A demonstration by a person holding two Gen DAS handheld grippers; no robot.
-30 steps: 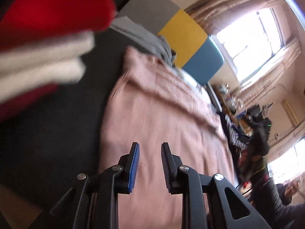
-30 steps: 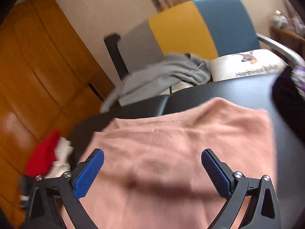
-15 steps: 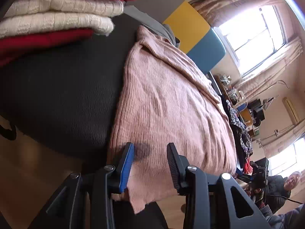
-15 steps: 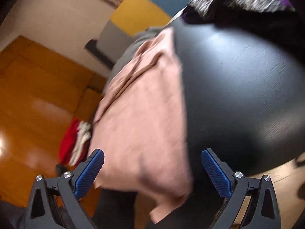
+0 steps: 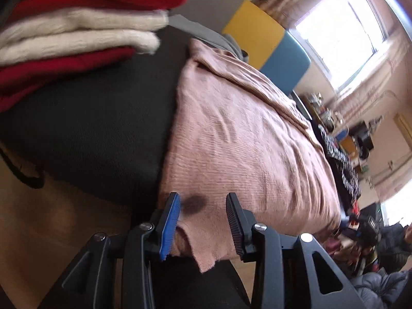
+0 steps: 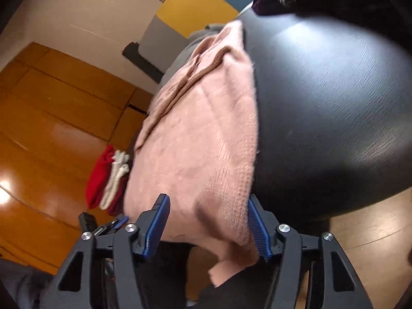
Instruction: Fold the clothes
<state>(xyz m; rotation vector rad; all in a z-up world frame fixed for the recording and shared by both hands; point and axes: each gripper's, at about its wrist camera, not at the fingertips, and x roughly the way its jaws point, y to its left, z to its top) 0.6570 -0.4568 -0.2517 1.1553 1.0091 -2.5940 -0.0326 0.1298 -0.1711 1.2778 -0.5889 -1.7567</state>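
Bright window (image 5: pixel 337 33), curtains (image 5: pixel 370 82), orange wood cabinets (image 6: pixel 59 108), beige wall (image 6: pixel 85 13).

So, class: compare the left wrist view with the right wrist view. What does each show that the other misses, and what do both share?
Only the left wrist view shows the bright window, the cluttered room beyond, and the left claw, its jaws just opened further, astride the pink sweater's hanging hem.

Only the right wrist view shows the orange wooden panelling and the right claw, its jaws just closing around the hem's other corner.

Both show the sweater, the black table, the red and white folded stack and the yellow and blue chair.
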